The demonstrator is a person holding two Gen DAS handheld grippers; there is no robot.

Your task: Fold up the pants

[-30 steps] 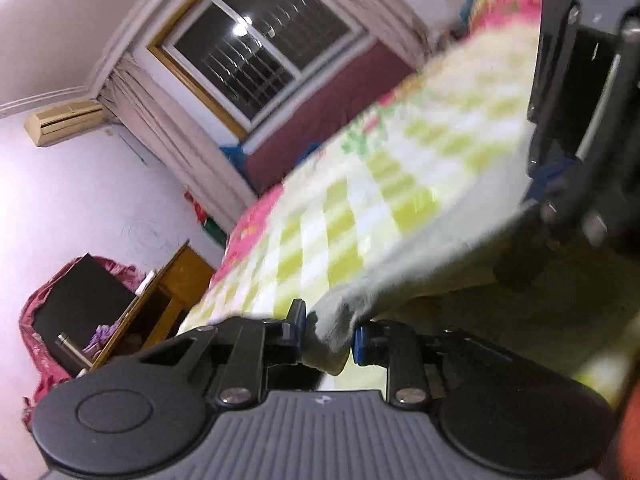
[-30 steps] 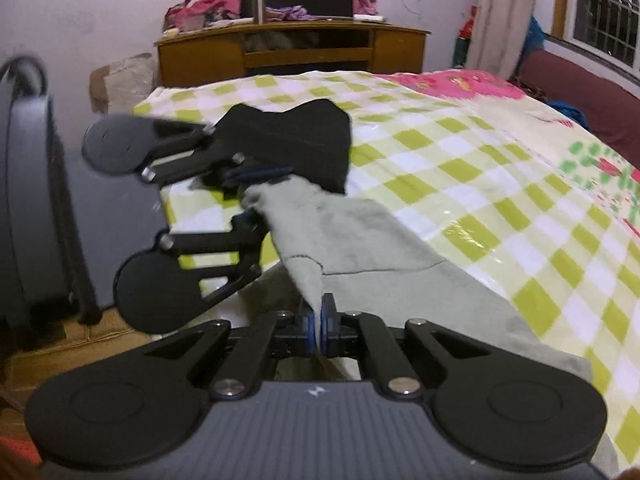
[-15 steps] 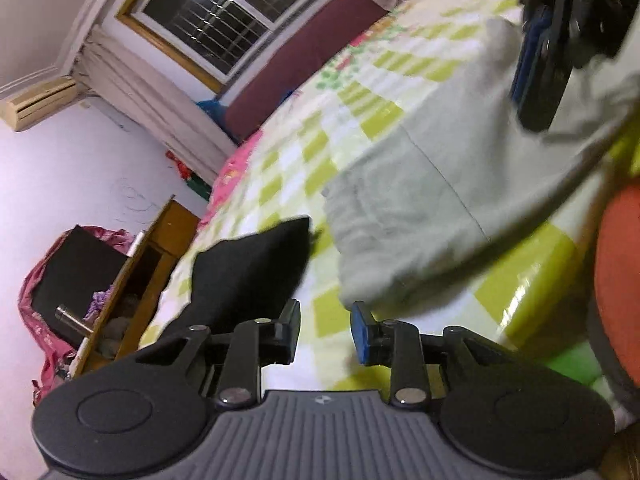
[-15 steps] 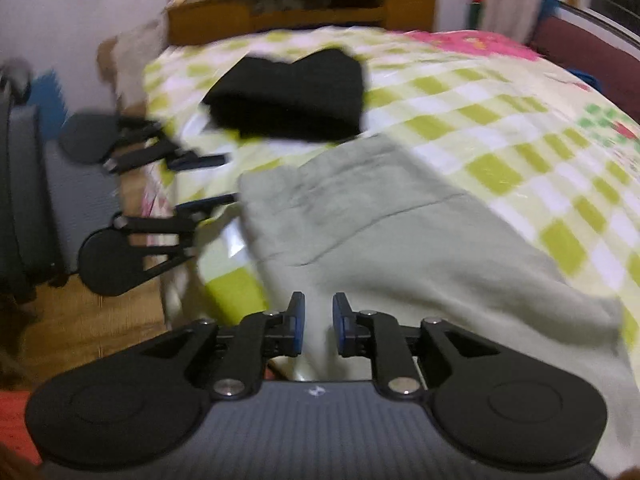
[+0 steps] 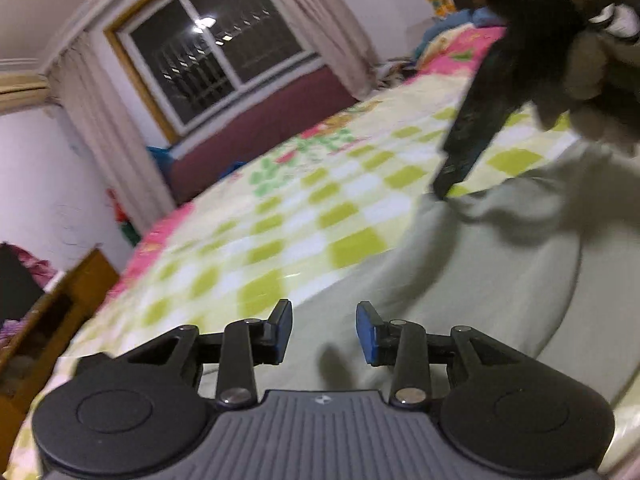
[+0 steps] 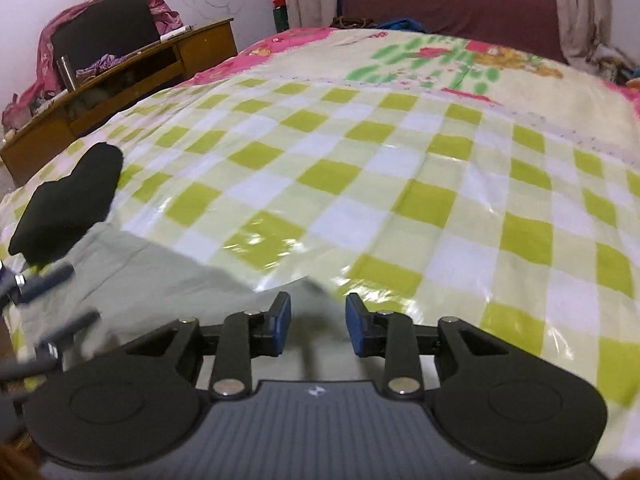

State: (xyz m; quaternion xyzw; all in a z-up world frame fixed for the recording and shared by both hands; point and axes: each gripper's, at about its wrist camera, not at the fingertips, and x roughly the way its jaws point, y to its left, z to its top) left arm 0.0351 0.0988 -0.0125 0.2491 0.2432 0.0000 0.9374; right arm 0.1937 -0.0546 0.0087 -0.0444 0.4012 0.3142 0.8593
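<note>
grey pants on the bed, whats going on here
A person is folding grey pants on a bed with a green-checked cover, one handheld claw in each hand. Right now neither holds the fabric: the left claw and right claw both hover over the pants with jaws opening and nothing pinched between the pads. A black folded garment lies beside the pants near the bed's corner.

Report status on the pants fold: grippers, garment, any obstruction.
Left hand-held gripper and right hand-held gripper both opening, nothing clamped. Grey pants lying on checked bedspread. Black folded garment touching the pants' far edge.
</note>
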